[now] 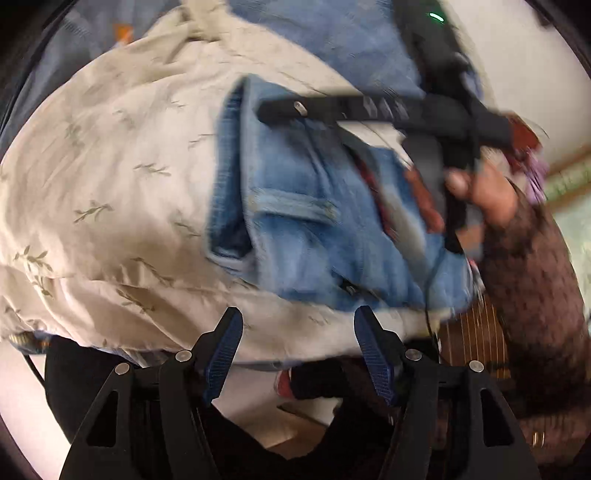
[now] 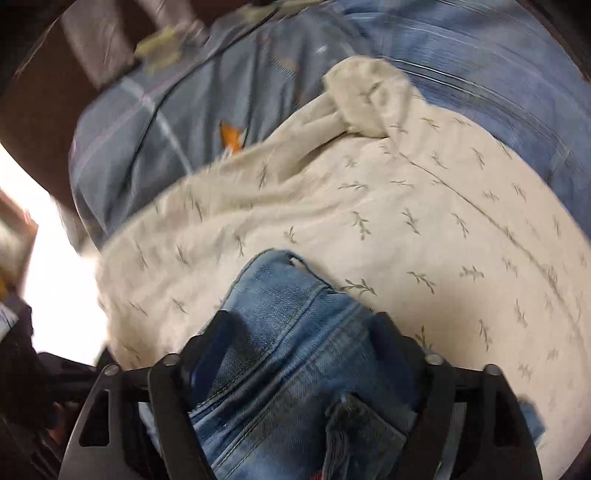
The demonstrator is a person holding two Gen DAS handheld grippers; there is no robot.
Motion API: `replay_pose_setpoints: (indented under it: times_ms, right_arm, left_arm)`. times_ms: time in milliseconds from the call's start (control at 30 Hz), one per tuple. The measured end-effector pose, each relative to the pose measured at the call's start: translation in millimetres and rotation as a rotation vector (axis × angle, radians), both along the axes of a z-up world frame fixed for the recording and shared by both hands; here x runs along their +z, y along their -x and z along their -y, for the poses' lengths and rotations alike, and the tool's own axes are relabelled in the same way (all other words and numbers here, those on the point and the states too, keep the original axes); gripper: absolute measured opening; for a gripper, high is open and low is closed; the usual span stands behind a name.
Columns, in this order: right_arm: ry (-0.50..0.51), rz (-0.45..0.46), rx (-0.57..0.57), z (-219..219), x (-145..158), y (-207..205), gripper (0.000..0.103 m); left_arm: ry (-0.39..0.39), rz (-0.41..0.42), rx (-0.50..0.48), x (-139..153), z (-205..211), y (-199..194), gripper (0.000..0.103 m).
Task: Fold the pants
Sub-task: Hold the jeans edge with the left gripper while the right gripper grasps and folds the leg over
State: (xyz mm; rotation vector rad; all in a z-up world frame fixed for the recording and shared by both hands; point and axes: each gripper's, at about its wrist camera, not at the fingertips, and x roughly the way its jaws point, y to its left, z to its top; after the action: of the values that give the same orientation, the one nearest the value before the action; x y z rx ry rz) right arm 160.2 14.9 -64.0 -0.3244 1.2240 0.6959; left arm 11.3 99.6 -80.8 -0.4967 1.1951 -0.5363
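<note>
Your left wrist view, far left: a cream bedspread (image 1: 110,184) printed with small green leaf sprigs, rumpled, covering most of the surface. Low centre: your left gripper (image 1: 298,354), its two blue-padded fingers spread wide apart, nothing between them, hovering just off the near edge of the bedspread. Centre: the pants (image 1: 295,206), light blue denim jeans, bunched in a thick folded heap on the bedspread, a belt loop and seams showing on the upper layer. Right of centre: your right gripper (image 1: 288,109), seen side-on as a long black bar across the top of the jeans; from here you cannot tell how its jaws stand. Far right: your right hand (image 1: 484,192) gripping that tool's handle, forearm in a dark dotted sleeve. Top: a blue blanket (image 1: 332,33) beyond the bedspread. Your right wrist view, upper left: a blue-grey plaid pillow (image 2: 155,122) with a small orange mark, blurred. Centre: the same bedspread (image 2: 406,221), one corner rolled up at the top. Low centre: the jeans (image 2: 288,332) running straight up between the black fingers of your right gripper (image 2: 299,328); the fingers sit partly apart with the thick waistband and seams filling the gap, pressed against both sides. Upper right: the blanket (image 2: 480,55), streaked by motion blur.
</note>
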Motion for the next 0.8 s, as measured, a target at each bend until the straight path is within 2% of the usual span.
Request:
replay_pose_setpoints:
  times_ms: [67,133,200,233,267,300,367,400,467,533,633,733,767,800]
  right_arm:
    - [0.069,0.045,0.044,-9.3,-6.4,5.6,0.082]
    - [0.082,0.069,0.048,-11.4,-7.6,9.2,0.082]
    - [0.06,0.066,0.029,-6.7,-7.4,9.6,0.076]
    - [0.05,0.063,0.015,-2.4,-8.0,8.8,0.07]
    - [0.06,0.075,0.004,-1.3,-8.6,7.7,0.051]
    - [0.084,0.089,-0.01,0.8,-8.8,6.5,0.036]
    - [0.082,0.113,-0.023,7.4,0.0,6.0,0.025]
    - [0.079,0.127,-0.027,8.0,3.6,4.6,0.023]
    - [0.033,0.175,-0.074,15.4,21.8,4.0,0.023]
    - [-0.05,0.175,-0.134,24.5,32.7,0.4,0.023]
    - [-0.09,0.142,-0.163,25.8,18.8,-0.2,0.024]
    - [-0.059,0.101,-0.154,16.2,-7.8,2.3,0.037]
    - [-0.064,0.114,-0.155,15.5,-7.0,5.8,0.044]
    - [-0.079,0.118,-0.156,15.0,-3.7,7.2,0.045]
  left_arm:
    - [0.021,0.006,0.044,-0.4,-2.3,-5.3,0.06]
    - [0.024,0.034,0.055,4.9,-1.7,-5.0,0.041]
    - [-0.007,0.079,0.049,10.6,1.9,-2.7,0.035]
    - [-0.043,0.114,0.046,13.9,5.2,-2.2,0.028]
    - [-0.085,0.153,0.046,18.7,7.8,-1.5,0.019]
    - [-0.14,0.2,0.05,25.8,10.0,-2.1,0.009]
    - [-0.158,0.267,0.045,39.5,9.3,-5.0,0.008]
    - [-0.152,0.298,0.051,49.1,7.1,-7.5,0.008]
    - [-0.181,0.348,0.047,61.0,7.7,-8.7,0.008]
    - [-0.246,0.378,0.017,60.2,12.2,-7.3,0.009]
    - [-0.331,0.345,-0.022,44.6,16.4,-0.3,0.009]
    - [-0.36,0.295,-0.031,29.6,18.7,9.9,0.01]
    - [-0.354,0.28,-0.028,28.4,18.2,10.5,0.01]
    - [-0.343,0.273,-0.026,28.6,17.6,10.5,0.011]
